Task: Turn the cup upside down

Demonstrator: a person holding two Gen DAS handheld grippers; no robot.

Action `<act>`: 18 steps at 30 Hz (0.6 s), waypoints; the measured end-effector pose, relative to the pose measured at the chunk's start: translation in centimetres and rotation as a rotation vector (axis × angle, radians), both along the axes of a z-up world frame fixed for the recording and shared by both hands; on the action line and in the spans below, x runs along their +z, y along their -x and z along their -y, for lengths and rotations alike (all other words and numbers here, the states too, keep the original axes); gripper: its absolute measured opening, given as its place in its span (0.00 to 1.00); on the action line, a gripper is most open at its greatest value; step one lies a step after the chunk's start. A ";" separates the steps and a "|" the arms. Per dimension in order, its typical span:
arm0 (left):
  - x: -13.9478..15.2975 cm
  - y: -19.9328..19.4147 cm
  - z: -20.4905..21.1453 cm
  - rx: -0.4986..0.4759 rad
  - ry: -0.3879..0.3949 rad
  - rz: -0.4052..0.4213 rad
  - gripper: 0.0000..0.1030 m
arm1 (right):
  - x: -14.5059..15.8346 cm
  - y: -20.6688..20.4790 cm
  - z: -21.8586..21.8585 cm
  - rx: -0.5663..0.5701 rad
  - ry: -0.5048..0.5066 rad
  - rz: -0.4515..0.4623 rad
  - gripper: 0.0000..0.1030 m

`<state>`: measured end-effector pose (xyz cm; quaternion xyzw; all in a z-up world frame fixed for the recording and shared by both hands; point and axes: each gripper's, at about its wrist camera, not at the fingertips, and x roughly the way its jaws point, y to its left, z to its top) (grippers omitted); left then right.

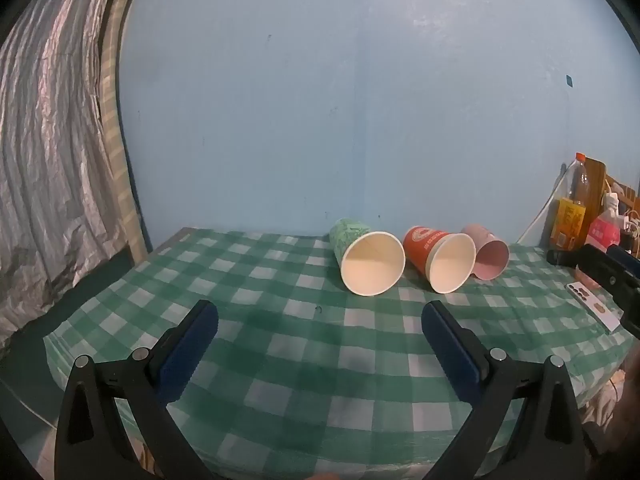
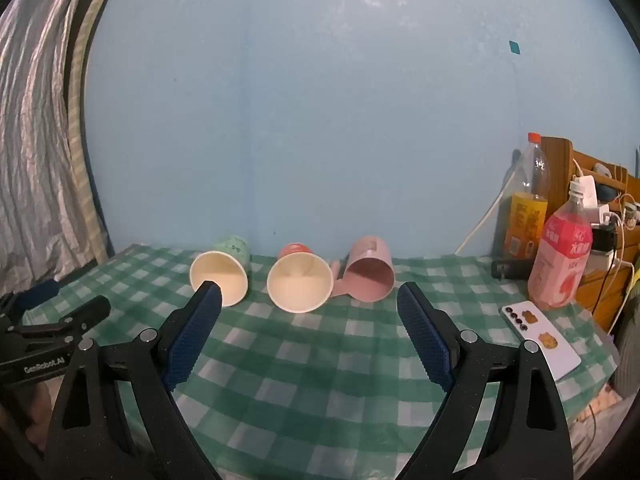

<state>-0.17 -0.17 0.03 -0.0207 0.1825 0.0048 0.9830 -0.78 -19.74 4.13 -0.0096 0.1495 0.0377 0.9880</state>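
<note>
**Both tools spread, three cups lying on their sides**

Left tool (image 1: 320, 314): jaws wide apart, nothing between the blue pads (image 1: 188, 354), hovering over the near part of the table (image 1: 280, 360). Right tool (image 2: 309, 294): same, jaws spread, empty, aimed at the cup row.

Checked green-and-white cloth covers the table.

Cups sit at the far edge near the blue wall (image 1: 360, 100), all tipped over with mouths facing the cameras:
- green cup (image 1: 370, 262), leftmost, white inside
- red cup (image 1: 440, 258), middle, just beside the green one
- pink cup (image 1: 488, 256), rightmost, against the red cup; a handle-like piece shows on its left in the right wrist view

None is upside down yet. In the right wrist view the left finger tip overlaps the green cup's mouth in the frame; contact cannot be judged.

Right side of table: white phone (image 2: 540, 338) lying face down, pink bottle (image 2: 562, 256) upright behind it, orange bottle (image 2: 526, 212) further back by a wooden shelf (image 2: 592, 184) with chargers and cables.

Grey curtain (image 1: 44, 160) hangs at left. Left tool is visible at the left edge of the right wrist view, well clear of the cups.
</note>
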 end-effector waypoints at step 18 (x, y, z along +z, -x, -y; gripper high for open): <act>0.5 -0.2 0.2 -0.017 -0.020 0.006 1.00 | -0.1 -0.1 0.1 0.001 0.006 -0.010 0.86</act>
